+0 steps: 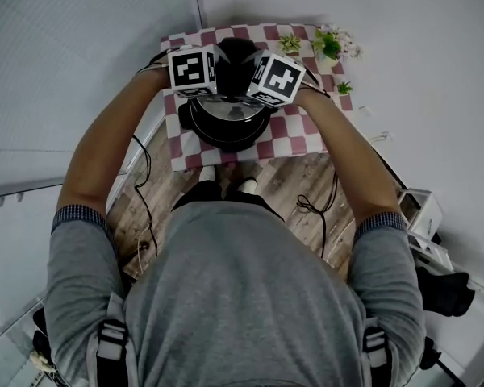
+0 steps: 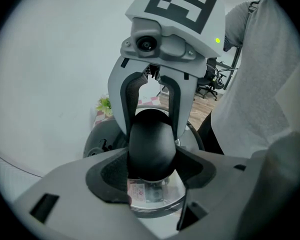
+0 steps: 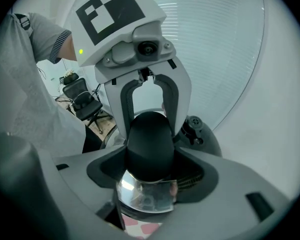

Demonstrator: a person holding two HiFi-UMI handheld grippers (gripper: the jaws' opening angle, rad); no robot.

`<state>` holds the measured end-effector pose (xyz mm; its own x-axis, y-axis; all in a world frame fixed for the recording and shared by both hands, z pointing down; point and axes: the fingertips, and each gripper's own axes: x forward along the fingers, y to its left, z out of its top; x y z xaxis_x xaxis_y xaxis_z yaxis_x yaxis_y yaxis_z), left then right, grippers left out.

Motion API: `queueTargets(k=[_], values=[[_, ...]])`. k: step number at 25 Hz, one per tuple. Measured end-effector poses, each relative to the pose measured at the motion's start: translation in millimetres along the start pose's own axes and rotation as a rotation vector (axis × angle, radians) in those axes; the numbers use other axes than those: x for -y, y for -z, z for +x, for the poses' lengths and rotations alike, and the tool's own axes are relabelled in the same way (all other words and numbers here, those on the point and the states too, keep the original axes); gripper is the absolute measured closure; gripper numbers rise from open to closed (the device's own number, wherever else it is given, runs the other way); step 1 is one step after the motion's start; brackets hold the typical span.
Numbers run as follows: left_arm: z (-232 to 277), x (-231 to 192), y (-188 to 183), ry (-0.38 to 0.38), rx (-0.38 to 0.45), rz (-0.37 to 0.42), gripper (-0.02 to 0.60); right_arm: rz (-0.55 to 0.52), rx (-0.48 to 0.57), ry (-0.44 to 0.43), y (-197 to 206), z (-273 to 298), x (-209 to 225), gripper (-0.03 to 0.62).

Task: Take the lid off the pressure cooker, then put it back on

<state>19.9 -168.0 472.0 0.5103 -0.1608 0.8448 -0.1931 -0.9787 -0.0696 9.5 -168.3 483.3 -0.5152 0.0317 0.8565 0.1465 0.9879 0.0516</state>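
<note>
Evidently our left gripper (image 2: 152,173) and right gripper (image 3: 150,171) both clamp the black knob (image 2: 150,139) on the lid (image 2: 155,200), but whether it has left the cooker (image 1: 226,139) yet we cannot tell.

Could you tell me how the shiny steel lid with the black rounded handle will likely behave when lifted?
The shiny steel lid looks rigid and probably heavy. Its smooth black rounded handle may be slippery, hence perhaps the left gripper and right gripper clamping it from opposite sides. Held only there, it could tilt.
</note>
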Motion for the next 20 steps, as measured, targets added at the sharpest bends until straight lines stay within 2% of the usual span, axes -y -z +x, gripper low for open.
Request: queueTargets(k=[11,20], values=[[26.7,48.1,21.9,0.118,0.014,0.023,0.282,0.119,-0.022,-0.026,16.5,31.2,-47.0,0.301],[43.1,54.0,26.2,0.148,0.010,0.068,0.282,0.164,-0.028,-0.004,28.8,42.1,-52.0,0.301]])
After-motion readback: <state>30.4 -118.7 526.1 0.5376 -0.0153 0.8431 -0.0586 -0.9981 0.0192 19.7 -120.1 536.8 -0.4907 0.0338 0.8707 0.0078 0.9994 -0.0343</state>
